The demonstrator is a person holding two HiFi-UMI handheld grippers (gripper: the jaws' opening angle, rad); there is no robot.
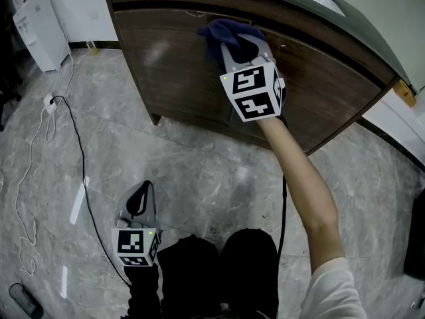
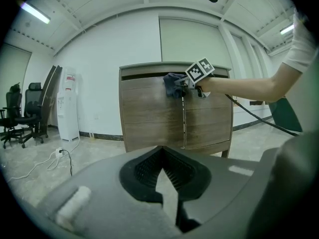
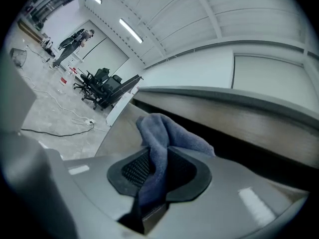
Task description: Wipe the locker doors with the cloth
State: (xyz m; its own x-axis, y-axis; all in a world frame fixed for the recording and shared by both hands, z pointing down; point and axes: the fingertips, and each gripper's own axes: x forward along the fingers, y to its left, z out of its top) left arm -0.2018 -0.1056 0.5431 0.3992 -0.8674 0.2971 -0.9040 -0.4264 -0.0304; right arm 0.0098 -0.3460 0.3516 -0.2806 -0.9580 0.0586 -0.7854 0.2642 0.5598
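A low brown wooden locker [image 1: 186,78] with two doors stands against the wall, also seen as the locker [image 2: 149,113] in the left gripper view. My right gripper [image 1: 234,42] is shut on a dark blue cloth [image 1: 226,33] and holds it against the top of the doors near the middle seam. In the right gripper view the cloth [image 3: 162,143] runs between the jaws and bunches against the door's upper edge. My left gripper [image 1: 139,201] hangs low over the floor, well short of the locker, jaws closed with nothing in them.
A white appliance [image 1: 41,28] stands at the far left by the wall. A black cable [image 1: 76,138] and a white cord [image 1: 30,178] trail over the grey marble floor. Office chairs [image 2: 20,116] sit left of the locker. The person's dark legs [image 1: 219,271] are below.
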